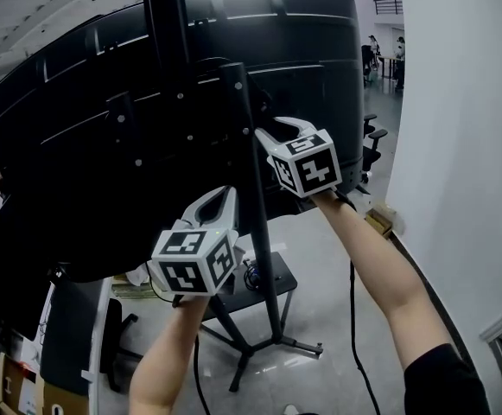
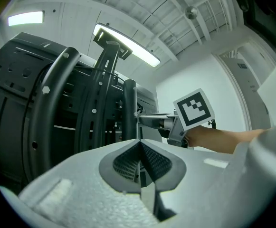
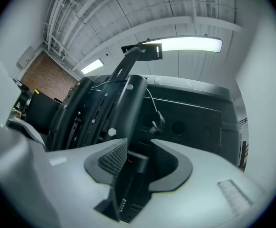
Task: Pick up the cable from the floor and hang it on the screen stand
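Observation:
The big black screen (image 1: pixel 78 171) shows its back, mounted on a black stand pole (image 1: pixel 256 206). My right gripper (image 1: pixel 272 131) is at the pole, level with the screen's middle. Its jaws stand open (image 3: pixel 138 156), with the pole (image 3: pixel 128 108) and a black box with a red dot (image 3: pixel 137 163) seen in the gap. A thin cable with a plug (image 3: pixel 157 123) hangs on the screen's back beyond. My left gripper (image 1: pixel 225 194) is lower and to the left of the pole, its pads shut (image 2: pixel 140 151) with nothing between them. A black cable (image 1: pixel 352 314) runs down beside my right forearm.
The stand has splayed legs (image 1: pixel 272 346) and a low shelf (image 1: pixel 276 277) with a small coil on it. A white wall (image 1: pixel 458 102) rises close on the right. Office chairs (image 1: pixel 373 141) stand behind. Boxes and clutter (image 1: pixel 22 387) sit at the lower left.

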The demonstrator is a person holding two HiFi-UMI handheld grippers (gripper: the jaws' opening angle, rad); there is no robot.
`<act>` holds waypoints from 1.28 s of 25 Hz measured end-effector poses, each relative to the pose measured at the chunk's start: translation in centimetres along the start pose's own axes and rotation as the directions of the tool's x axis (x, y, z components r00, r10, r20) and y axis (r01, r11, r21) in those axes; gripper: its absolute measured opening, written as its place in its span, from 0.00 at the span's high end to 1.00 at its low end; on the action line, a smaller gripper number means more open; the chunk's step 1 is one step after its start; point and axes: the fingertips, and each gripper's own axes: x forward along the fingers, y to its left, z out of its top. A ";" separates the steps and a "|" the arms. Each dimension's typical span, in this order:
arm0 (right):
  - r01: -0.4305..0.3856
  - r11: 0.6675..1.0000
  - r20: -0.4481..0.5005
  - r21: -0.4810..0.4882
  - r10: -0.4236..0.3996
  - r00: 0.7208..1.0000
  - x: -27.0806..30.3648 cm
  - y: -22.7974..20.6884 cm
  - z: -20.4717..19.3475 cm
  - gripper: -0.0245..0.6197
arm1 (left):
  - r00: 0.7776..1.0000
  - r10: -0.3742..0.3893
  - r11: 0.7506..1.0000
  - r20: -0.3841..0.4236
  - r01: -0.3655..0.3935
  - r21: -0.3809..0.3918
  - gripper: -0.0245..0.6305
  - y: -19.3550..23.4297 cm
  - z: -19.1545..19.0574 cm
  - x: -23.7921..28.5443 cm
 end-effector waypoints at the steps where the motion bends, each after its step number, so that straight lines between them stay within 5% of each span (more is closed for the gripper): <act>1: -0.004 1.000 -0.002 0.000 0.004 1.000 -0.3 0.4 -0.4 0.72 | 1.000 0.002 1.000 -0.005 -0.002 -0.004 0.97 0.0 -0.3 0.0; 23: -0.010 0.986 -0.047 0.166 0.018 0.999 -12.0 19.2 -6.6 0.95 | 0.996 0.000 1.000 -0.085 0.001 0.017 0.97 0.7 -6.2 -11.2; 32: 0.039 0.966 -0.101 0.256 -0.014 0.995 -17.7 25.7 -10.2 0.95 | 0.994 -0.014 1.000 -0.109 0.013 -0.017 0.97 -0.6 -9.0 -18.2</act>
